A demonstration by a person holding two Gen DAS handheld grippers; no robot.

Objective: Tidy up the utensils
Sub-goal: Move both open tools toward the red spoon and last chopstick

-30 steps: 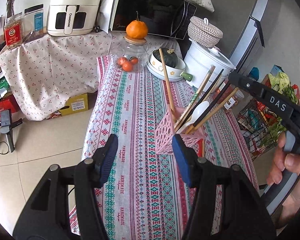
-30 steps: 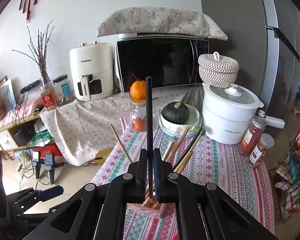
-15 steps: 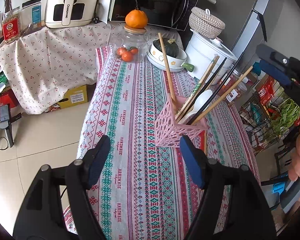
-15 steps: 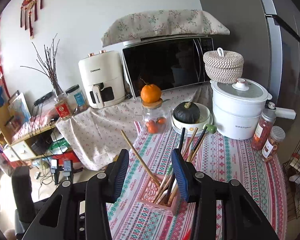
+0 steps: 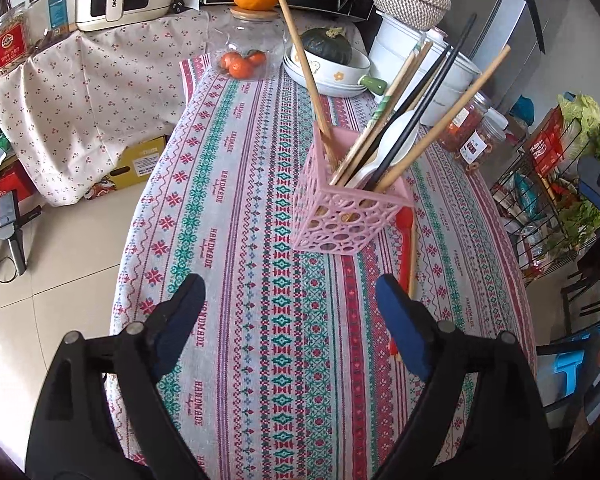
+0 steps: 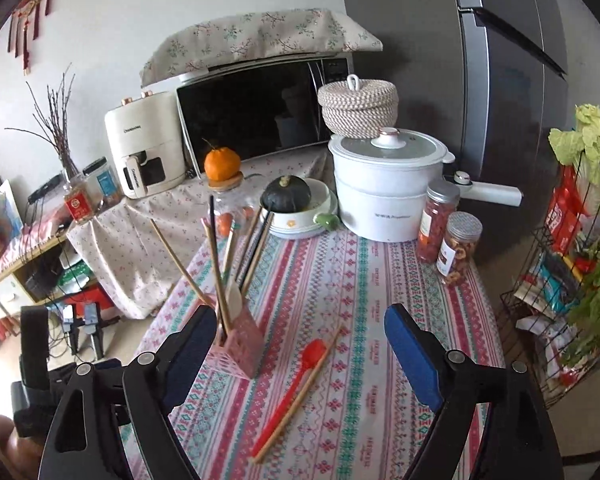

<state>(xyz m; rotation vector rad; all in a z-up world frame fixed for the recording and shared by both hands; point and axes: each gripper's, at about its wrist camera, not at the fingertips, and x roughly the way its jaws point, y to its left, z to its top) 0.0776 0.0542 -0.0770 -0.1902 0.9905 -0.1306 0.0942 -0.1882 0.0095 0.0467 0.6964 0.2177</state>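
Observation:
A pink lattice utensil holder (image 5: 346,210) stands on the patterned tablecloth (image 5: 260,264) and holds several chopsticks and a white spoon (image 5: 396,144). It also shows in the right wrist view (image 6: 238,354). A red spoon (image 6: 294,382) and a wooden chopstick (image 6: 304,384) lie side by side on the cloth right of the holder; they show partly in the left wrist view, the spoon (image 5: 405,248) behind the holder. My left gripper (image 5: 290,312) is open and empty, near the holder. My right gripper (image 6: 300,352) is open and empty above the spoon and chopstick.
At the table's far end stand a glass jar (image 6: 230,210) with an orange on top, a bowl (image 6: 300,218) with a dark squash, a white pot (image 6: 388,184) and two spice jars (image 6: 448,240). A wire rack (image 6: 560,280) of vegetables stands right of the table.
My right gripper let go of the black chopstick into the holder, opened wide and drew back to the right. My left gripper opened wider and moved closer over the table.

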